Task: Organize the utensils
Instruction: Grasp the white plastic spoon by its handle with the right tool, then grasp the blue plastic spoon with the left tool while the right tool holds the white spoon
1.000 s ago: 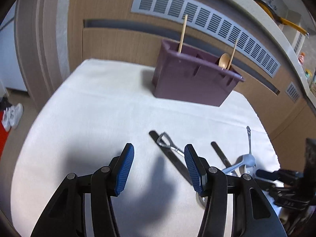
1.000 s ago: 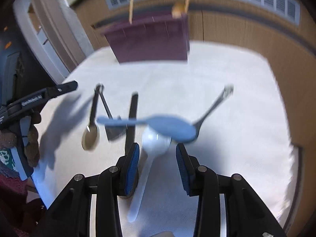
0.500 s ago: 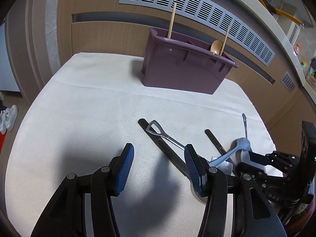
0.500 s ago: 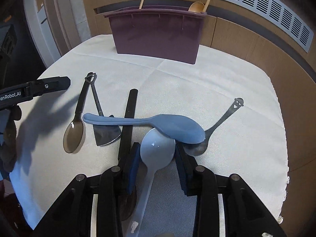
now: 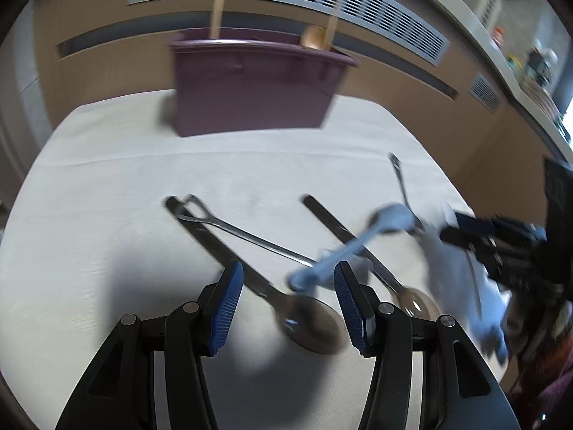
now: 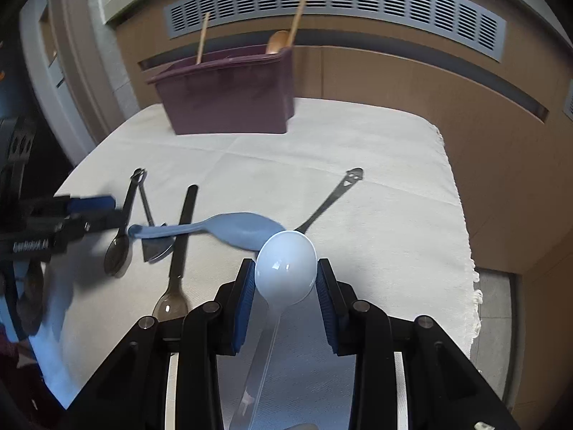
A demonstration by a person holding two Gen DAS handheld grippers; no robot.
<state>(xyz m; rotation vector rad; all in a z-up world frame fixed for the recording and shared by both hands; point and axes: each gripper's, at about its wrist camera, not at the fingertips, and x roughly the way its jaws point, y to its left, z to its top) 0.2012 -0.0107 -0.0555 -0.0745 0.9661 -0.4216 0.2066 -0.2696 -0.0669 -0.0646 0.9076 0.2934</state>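
Note:
My right gripper [image 6: 285,279] is shut on a white plastic spoon [image 6: 286,268], gripped by its bowl and lifted off the cloth. My left gripper [image 5: 288,297] is open and empty, low over a dark metal spoon [image 5: 308,319] on the cloth. A blue plastic spoon [image 6: 236,229] lies across the other utensils; it also shows blurred in the left wrist view [image 5: 354,247]. The purple utensil caddy [image 6: 229,96] stands at the far edge, holding a wooden spoon [image 6: 277,41] and wooden sticks.
On the white cloth [image 6: 376,186] lie a small shovel-shaped spoon [image 6: 154,243], two dark long-handled spoons [image 6: 175,286] and a metal spoon with a smiley handle [image 6: 336,193]. A wooden wall with a vent [image 6: 336,3] stands behind. The cloth's right edge drops off.
My right gripper has closed on the white spoon's bowl and raised it. My left gripper has moved forward and right over the dark spoon. The blue spoon has shifted.

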